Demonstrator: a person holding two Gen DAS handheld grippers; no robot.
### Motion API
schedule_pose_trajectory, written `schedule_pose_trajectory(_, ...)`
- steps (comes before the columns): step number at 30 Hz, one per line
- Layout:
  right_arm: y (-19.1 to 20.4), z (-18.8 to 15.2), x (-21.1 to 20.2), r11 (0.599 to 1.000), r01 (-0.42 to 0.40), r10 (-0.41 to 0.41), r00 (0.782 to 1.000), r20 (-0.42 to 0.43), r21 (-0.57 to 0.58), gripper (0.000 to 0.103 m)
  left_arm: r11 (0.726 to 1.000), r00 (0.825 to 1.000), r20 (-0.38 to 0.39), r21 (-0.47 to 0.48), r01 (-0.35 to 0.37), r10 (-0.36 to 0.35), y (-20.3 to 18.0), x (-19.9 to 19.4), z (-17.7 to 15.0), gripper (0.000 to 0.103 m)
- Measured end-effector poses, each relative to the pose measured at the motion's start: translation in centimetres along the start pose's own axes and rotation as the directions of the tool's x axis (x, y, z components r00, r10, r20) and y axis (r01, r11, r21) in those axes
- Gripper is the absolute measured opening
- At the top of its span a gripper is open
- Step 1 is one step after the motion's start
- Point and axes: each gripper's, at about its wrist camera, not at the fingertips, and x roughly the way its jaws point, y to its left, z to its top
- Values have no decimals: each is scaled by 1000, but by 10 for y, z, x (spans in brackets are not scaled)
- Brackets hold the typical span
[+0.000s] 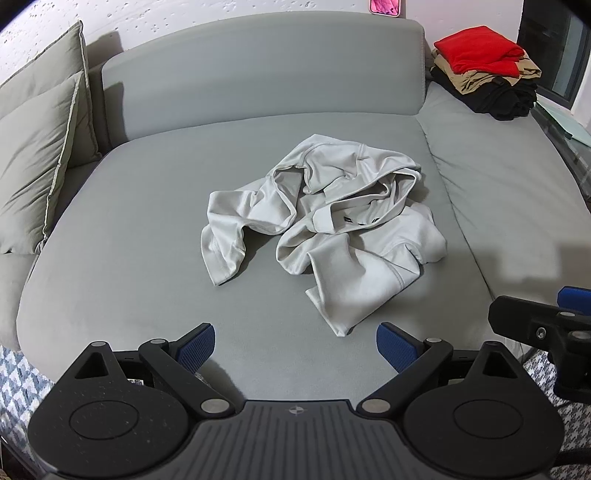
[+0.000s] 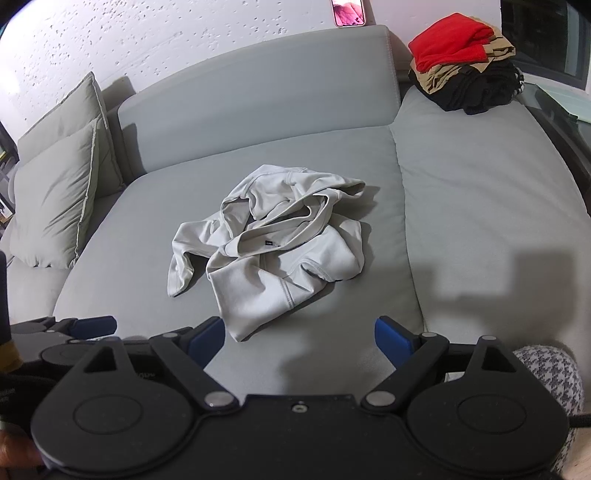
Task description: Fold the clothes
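A crumpled pale hoodie (image 1: 317,225) lies mid-sofa (image 1: 129,288), bare cushion all around. Left gripper (image 1: 295,347) and right gripper (image 2: 299,341) gape wide, empty; folded stack (image 1: 484,77) at two o'clock.

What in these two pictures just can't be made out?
- Hoodie: crumpled in both views, so its front, sleeves and underside are hidden by its own folds.
- Label: too small to read.
- Stack: the lower clothes are covered by the red one.
- Phone: cut off by the top edge.
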Motion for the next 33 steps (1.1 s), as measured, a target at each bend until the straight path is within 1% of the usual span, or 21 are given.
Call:
schedule_pose_trajectory(24, -2, 2, 3, 1000, 2, -2, 1000, -11, 9, 89, 1000, 1000, -15, -1, 3, -3, 2, 7, 0, 96)
schedule_pose_trajectory(28, -8, 2, 10, 1000, 12, -12, 1000, -24, 26, 89, 1000, 1000, -19, -4, -19, 19, 9, 17, 0, 96)
schedule_pose_trajectory(31, -15, 5, 16, 999, 14, -13, 999, -30, 42, 90, 999, 1000, 3, -38, 27, -27, 24, 29, 2, 95)
schedule_pose_trajectory(33, -23, 11, 21, 998, 3, -2, 1000, -20, 62, 93, 996, 998, 18, -61, 61, -60, 34, 38, 4, 91)
